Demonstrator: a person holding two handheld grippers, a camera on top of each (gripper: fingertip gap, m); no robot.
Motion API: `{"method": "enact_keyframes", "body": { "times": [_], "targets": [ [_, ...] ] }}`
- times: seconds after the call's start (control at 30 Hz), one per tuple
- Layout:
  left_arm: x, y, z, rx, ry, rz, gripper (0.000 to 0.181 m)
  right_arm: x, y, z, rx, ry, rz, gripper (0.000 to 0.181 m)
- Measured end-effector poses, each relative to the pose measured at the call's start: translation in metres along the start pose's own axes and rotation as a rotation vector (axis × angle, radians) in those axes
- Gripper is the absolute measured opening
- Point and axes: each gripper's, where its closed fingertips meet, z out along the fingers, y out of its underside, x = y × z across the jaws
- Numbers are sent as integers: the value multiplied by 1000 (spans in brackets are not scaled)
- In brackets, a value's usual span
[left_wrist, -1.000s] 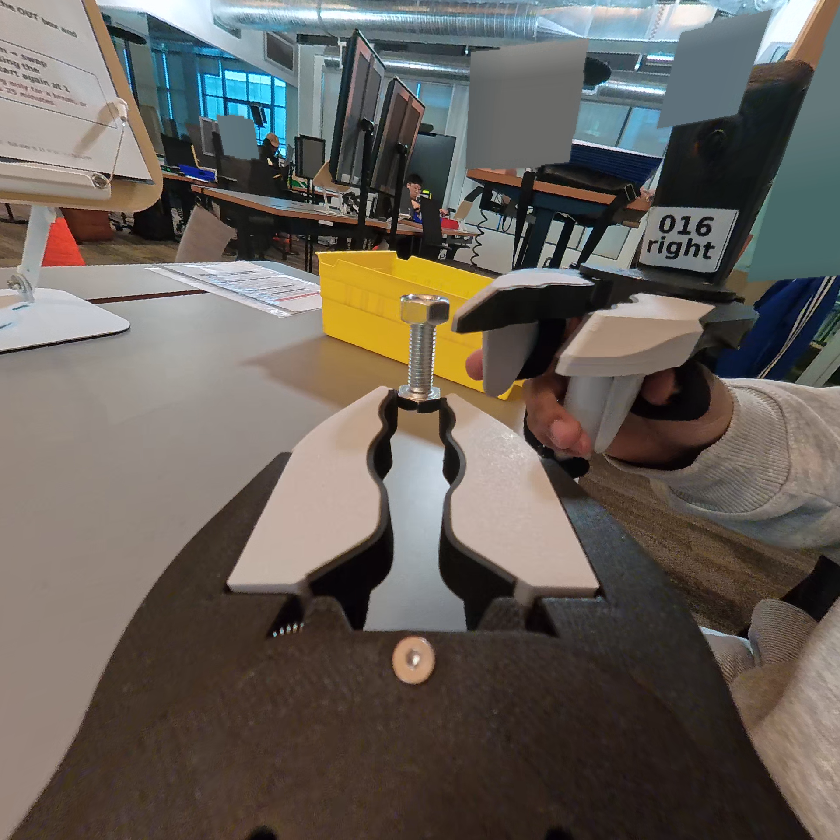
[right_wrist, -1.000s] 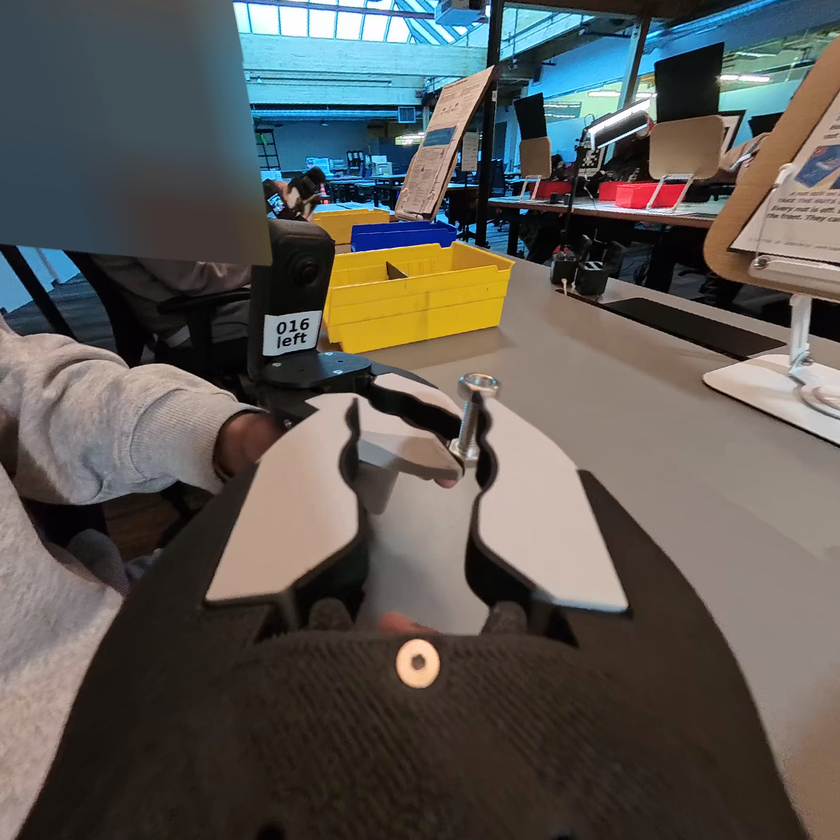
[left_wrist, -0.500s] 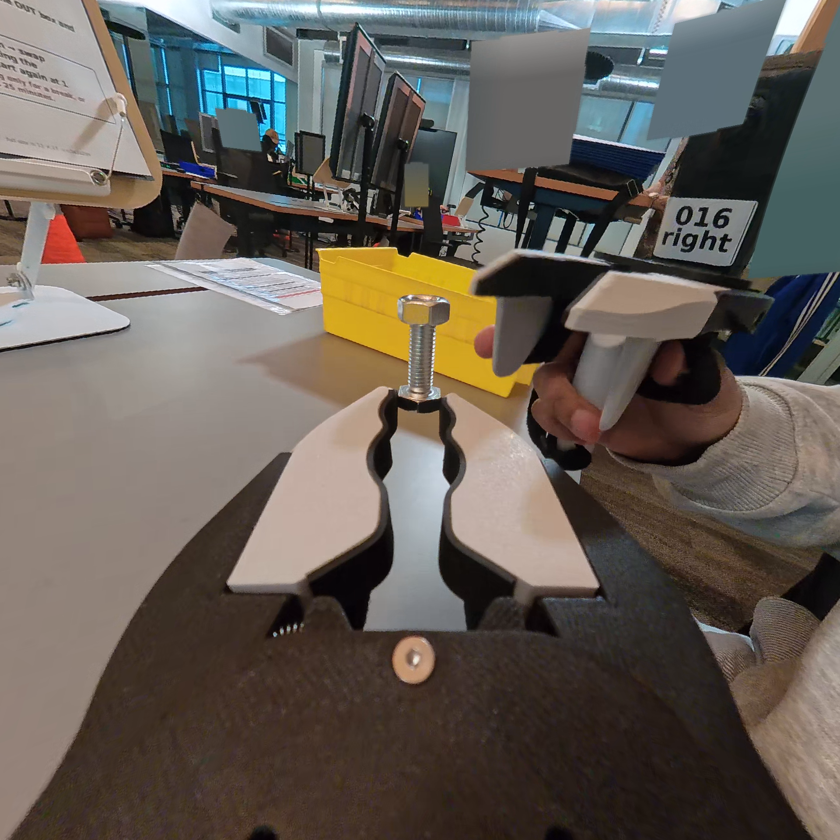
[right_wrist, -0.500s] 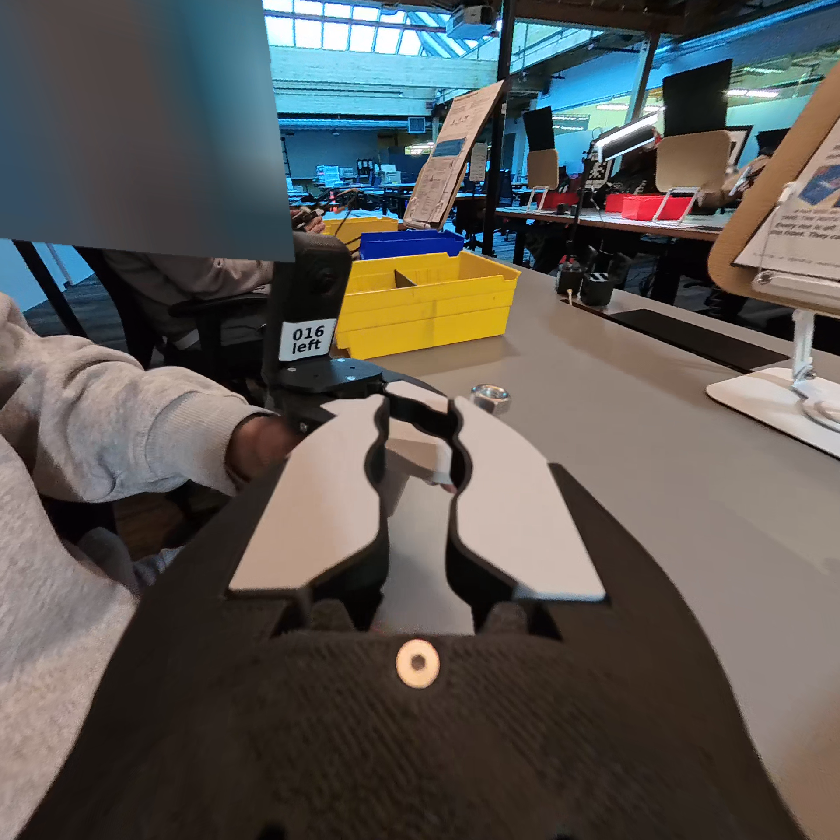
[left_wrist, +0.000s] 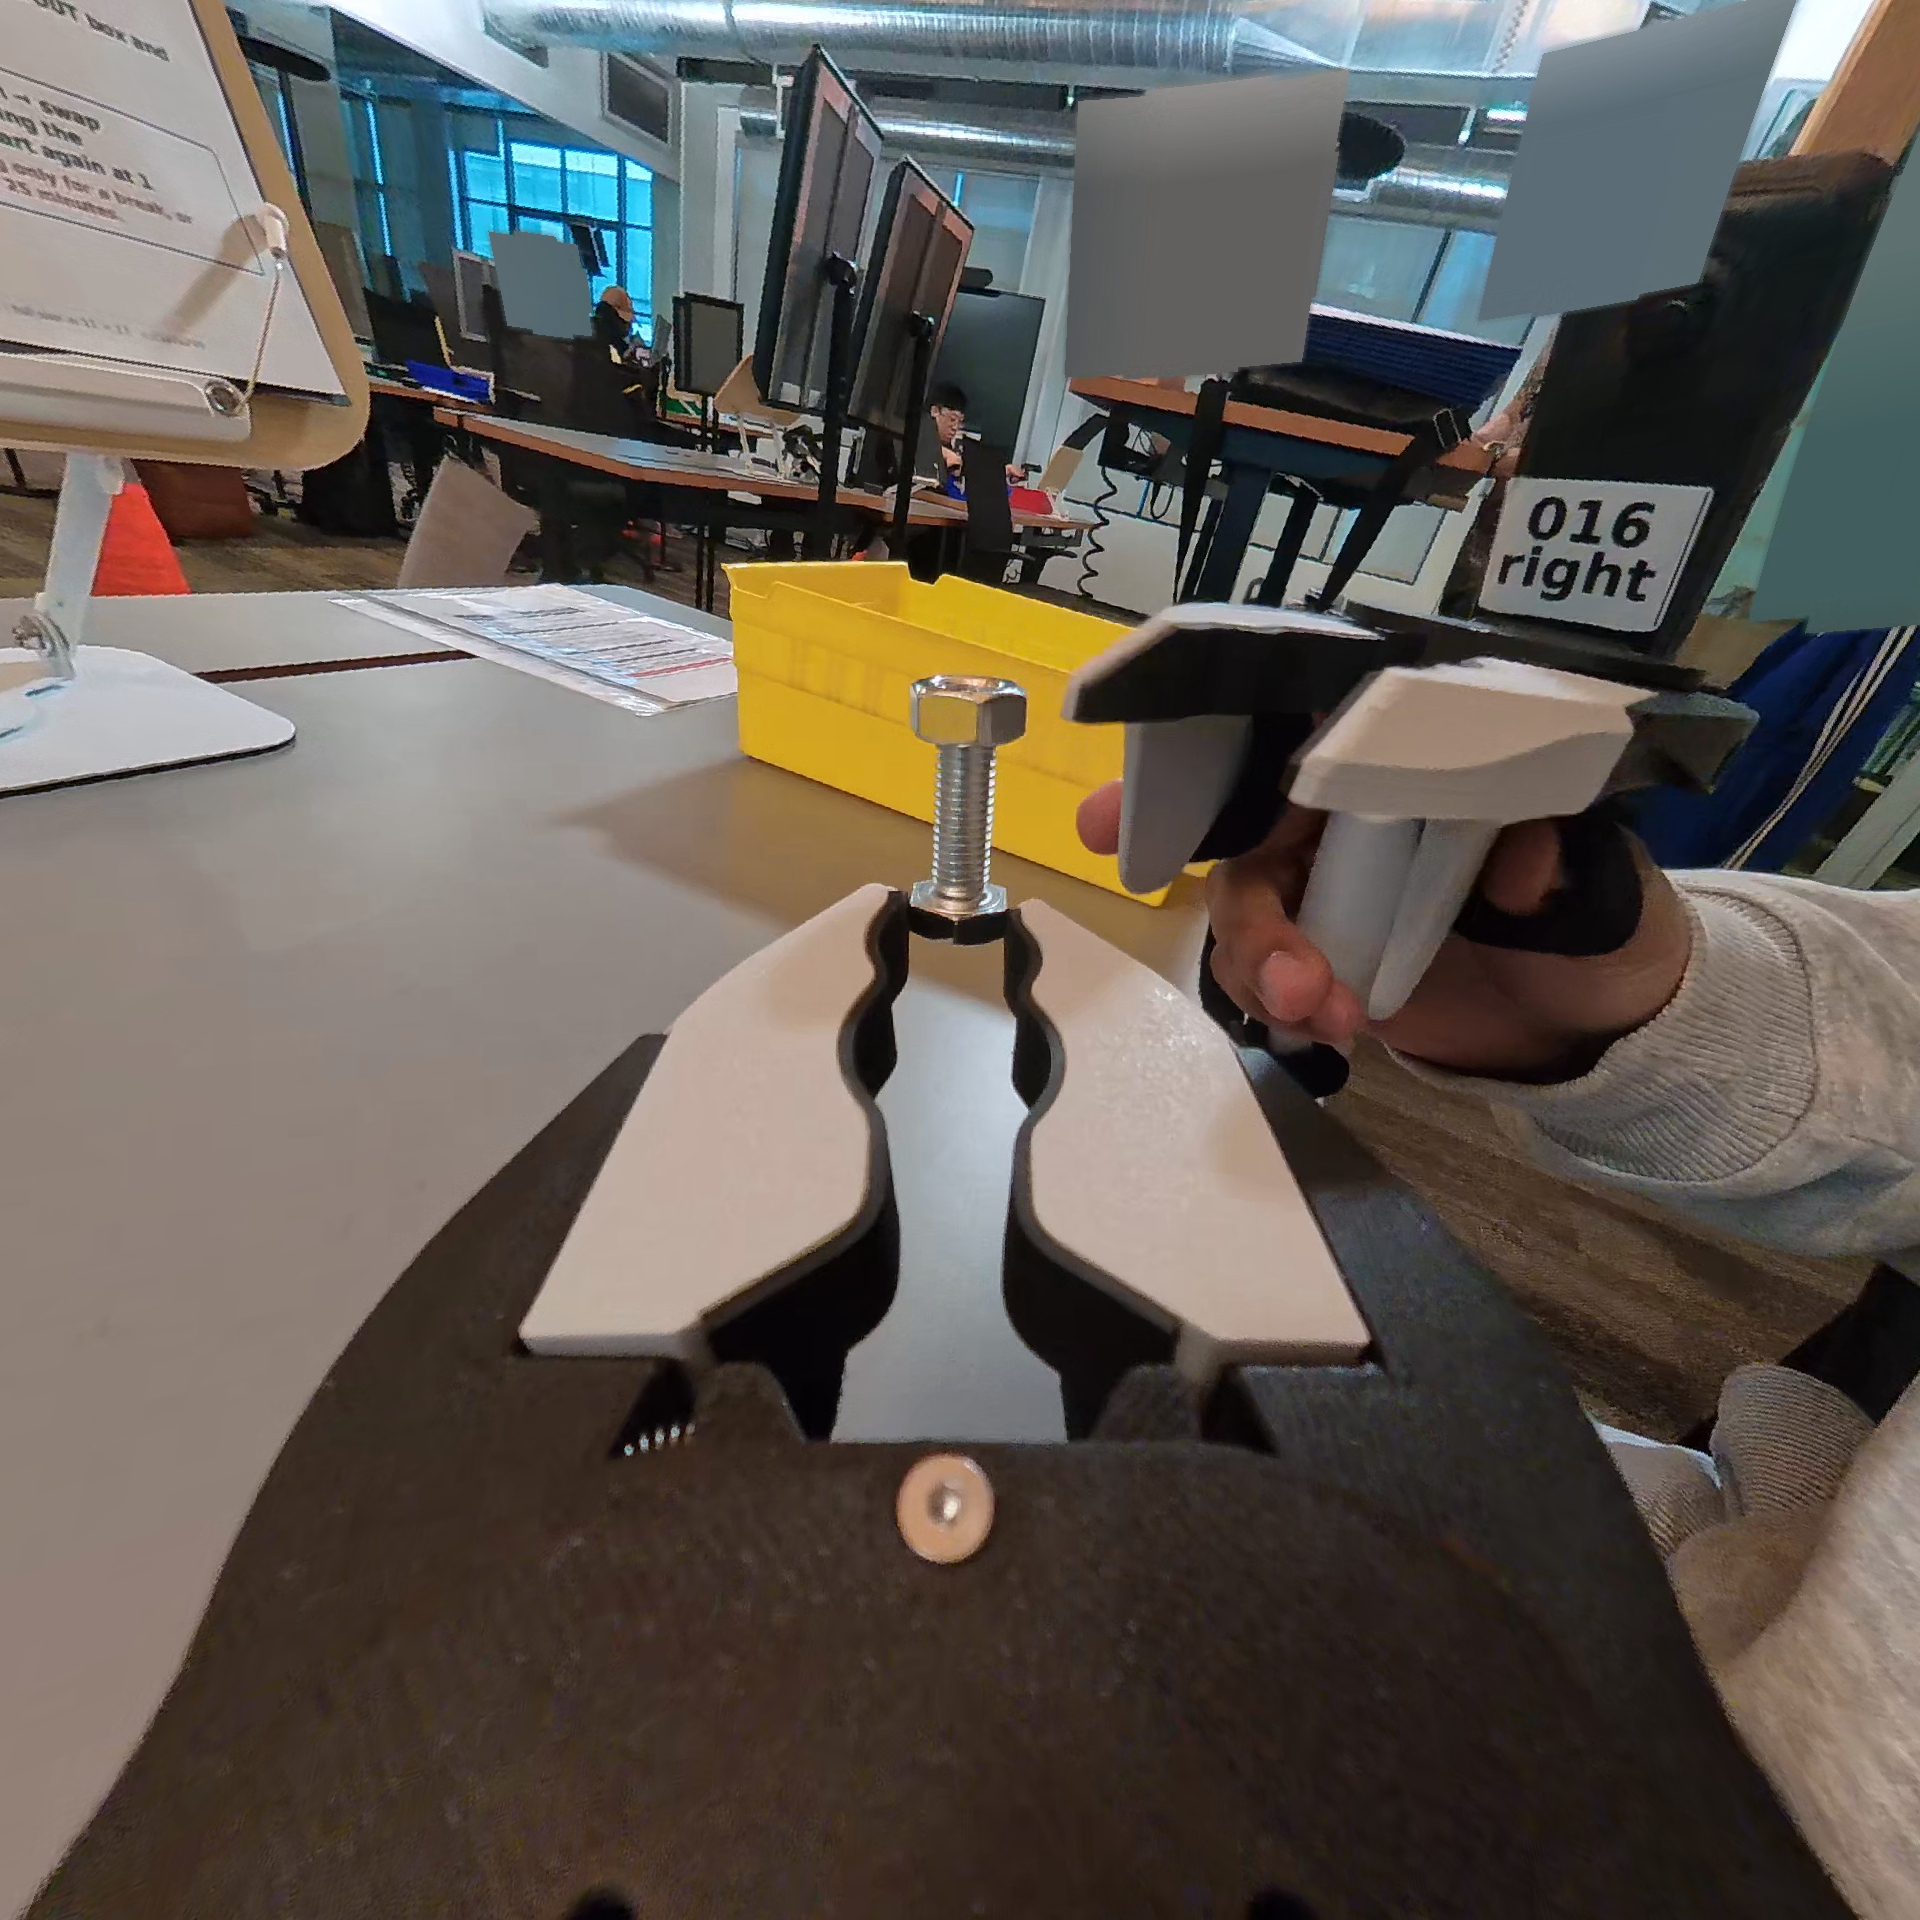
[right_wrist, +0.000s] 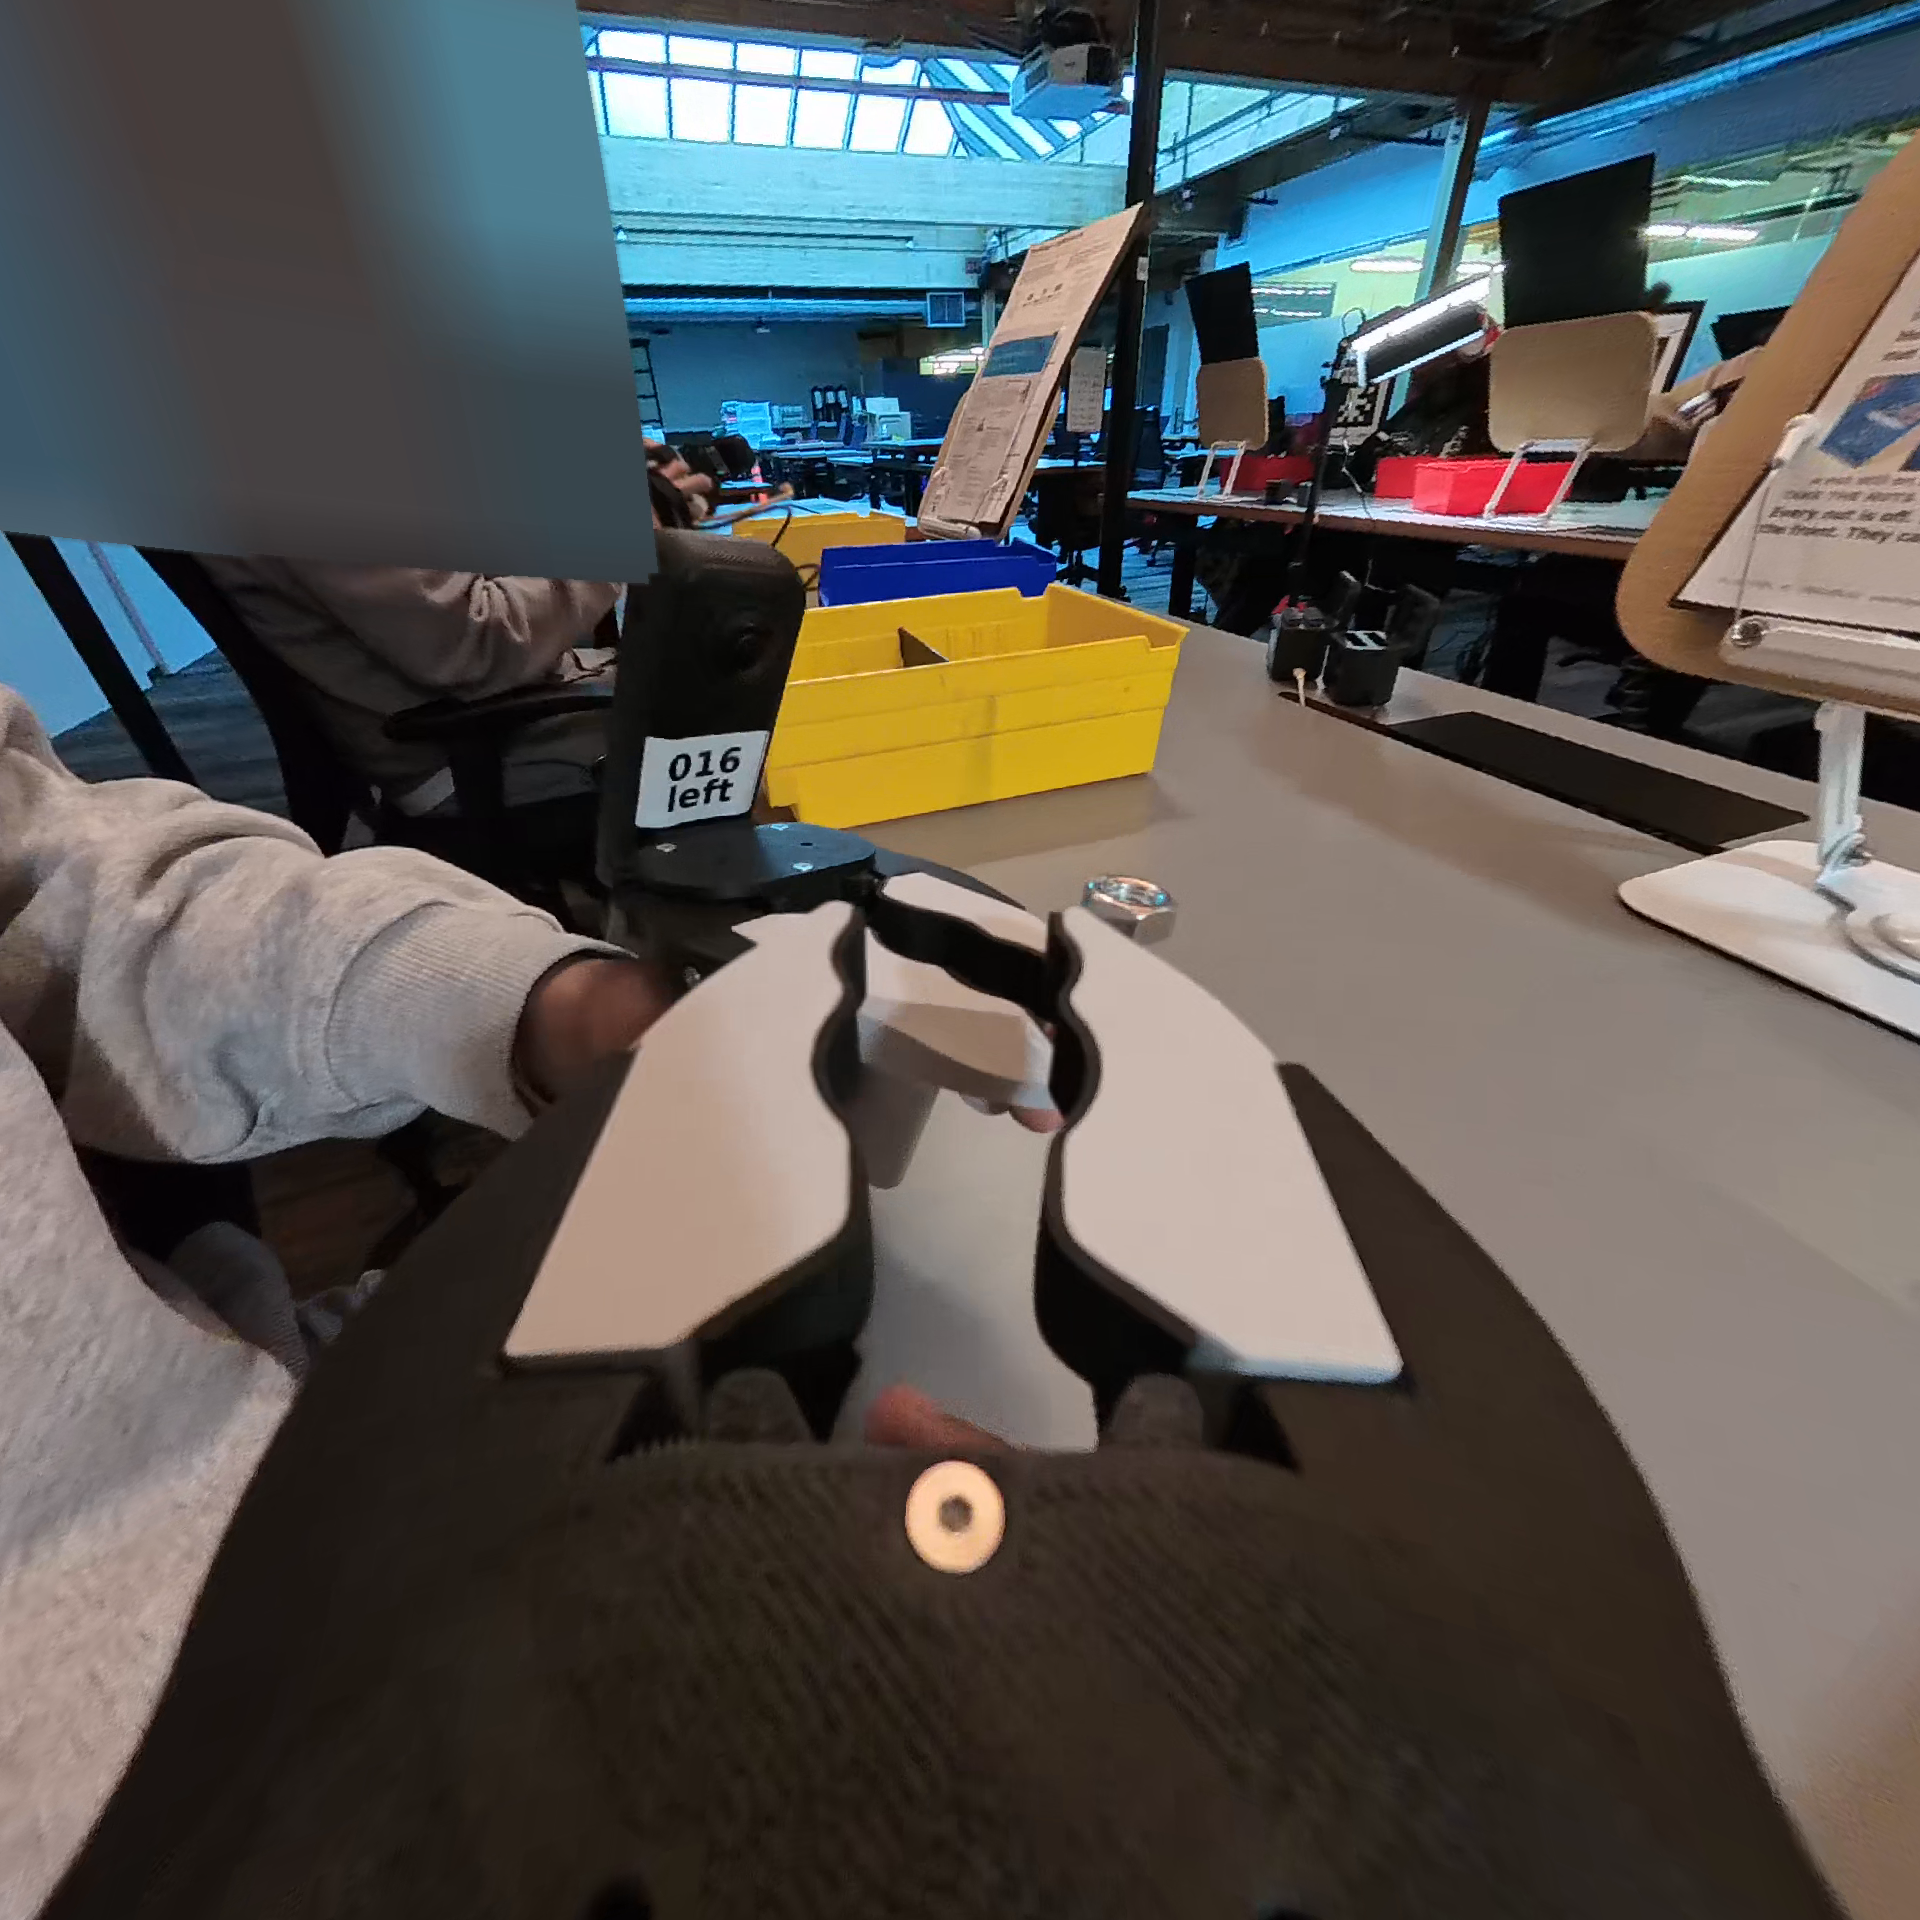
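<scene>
1. The left gripper (left_wrist: 954, 914) is closed on a nut (left_wrist: 954, 902) threaded low on a silver bolt (left_wrist: 966, 790). Its tips pinch the nut's flats, so the bolt stands upright, hex head on top, above the grey bench (left_wrist: 312, 935).
2. The right gripper (right_wrist: 956, 935) holds nothing. Its jaws stand slightly apart with only a narrow gap at the tips. In the left wrist view it sits just right of the bolt, level with the head and not touching it.
3. Only the bolt head shows in the right wrist view, just past that gripper's right tip.
4. A yellow bin (left_wrist: 894, 665) sits on the bench behind the bolt, within easy reach; what it contains cannot be seen.
5. Left of the bolt, well apart, a white stand (left_wrist: 114, 717) carries a tilted clipboard, angled for reading.
</scene>
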Motion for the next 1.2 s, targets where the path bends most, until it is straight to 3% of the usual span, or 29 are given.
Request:
{"method": "enact_keyframes", "body": {
  "times": [0.07, 0.2, 0.27, 0.4, 0.53, 0.6, 0.8, 0.9, 0.97, 1.03, 1.2],
  "targets": [
    [1, 0, 0, -3, 1, 10, 19, 4, -2, -1, 11, 18, 7, 34],
    [5, 1, 1, -10, 12, 35, 18, 14, -5, -2, 43, 85, 11, 63],
    [5, 1, 1, -12, 12, 39, 18, 13, -2, 0, 29, 78, 19, 69],
    [2, 0, 0, -3, 3, 19, 19, 6, 1, 2, 10, 46, 9, 61],
    [1, 0, 0, -1, 0, 8, 19, 4, 0, -2, 2, 27, 0, 33],
    [2, 0, 0, -4, 3, 17, 19, 7, -2, -2, 10, 35, 13, 33],
    [3, 1, 1, -6, 6, 23, 19, 11, 0, 1, 17, 67, 8, 64],
    [0, 0, 0, -1, -1, 0, 18, 5, 3, 2, 2, 38, -1, 54],
    [0, 0, 0, -1, 0, 2, 19, 1, 2, 0, -5, 19, -21, 31],
    [2, 0, 0, -4, 3, 14, 19, 3, 0, -1, 0, 34, -29, 28],
    [5, 1, 1, -8, 11, 28, 19, 13, -3, -1, 35, 90, -13, 63]
  ]
}}
